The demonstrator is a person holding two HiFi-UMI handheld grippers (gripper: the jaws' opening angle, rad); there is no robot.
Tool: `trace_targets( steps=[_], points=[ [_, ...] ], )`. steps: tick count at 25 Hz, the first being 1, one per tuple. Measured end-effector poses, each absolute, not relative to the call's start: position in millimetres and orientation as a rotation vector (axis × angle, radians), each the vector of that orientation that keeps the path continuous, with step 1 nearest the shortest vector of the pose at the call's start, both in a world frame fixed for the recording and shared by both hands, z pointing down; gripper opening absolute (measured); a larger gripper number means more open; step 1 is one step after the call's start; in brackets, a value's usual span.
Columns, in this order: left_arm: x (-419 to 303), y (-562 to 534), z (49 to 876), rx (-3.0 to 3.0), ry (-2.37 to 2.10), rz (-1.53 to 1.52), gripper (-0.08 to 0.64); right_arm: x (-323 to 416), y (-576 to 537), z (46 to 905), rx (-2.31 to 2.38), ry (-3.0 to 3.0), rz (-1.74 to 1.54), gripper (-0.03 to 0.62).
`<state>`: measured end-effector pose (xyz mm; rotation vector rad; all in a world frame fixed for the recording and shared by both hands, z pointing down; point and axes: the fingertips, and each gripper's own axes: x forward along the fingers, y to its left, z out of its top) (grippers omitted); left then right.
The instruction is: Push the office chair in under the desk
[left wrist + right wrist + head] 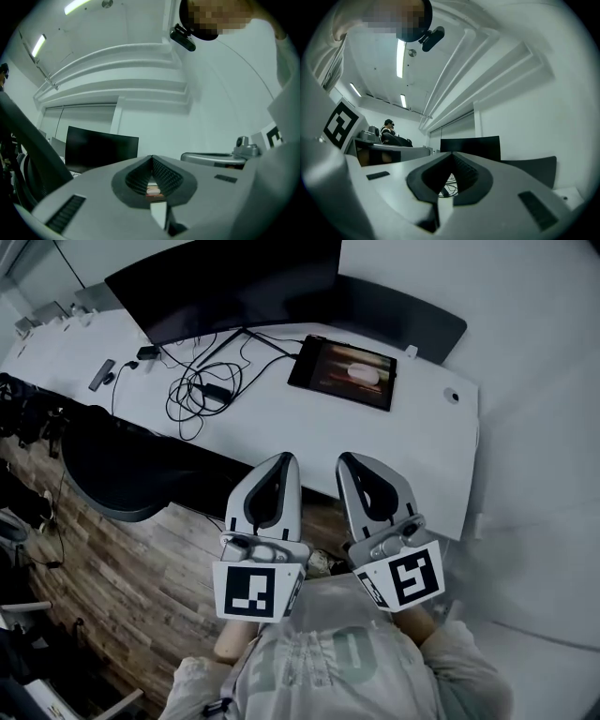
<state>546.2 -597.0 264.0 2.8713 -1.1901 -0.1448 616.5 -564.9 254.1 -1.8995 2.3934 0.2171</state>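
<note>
Office chair (108, 470): dark, standing on the wood floor (141, 587) at the near edge of the desk (281, 423), left of both grippers and apart from them. Probably heavy but easy to roll; the stiff backrest rim looks the best place to press. Left gripper (279, 461) and right gripper (351, 461): jaws fully together, holding nothing.

Head view: high above the desk (281, 423), facing steeply down, with the monitor (225, 282) at the frame's top. Left gripper view: rides the left gripper (152, 158), low, tilted up, monitor beyond and to the left. Right gripper view: rides the right gripper (452, 154), also tilted up, monitor straight ahead. All three views share the monitor. Head and right gripper views share the cables (202, 390).
</note>
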Motion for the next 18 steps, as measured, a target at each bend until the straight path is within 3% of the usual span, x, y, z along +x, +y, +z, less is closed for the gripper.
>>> trace_targets(
  steps=[18],
  points=[
    [550, -603, 269, 2.863, -1.192, -0.107, 0.015, 621, -570, 266, -1.957, 2.414, 0.216, 0.020]
  ],
)
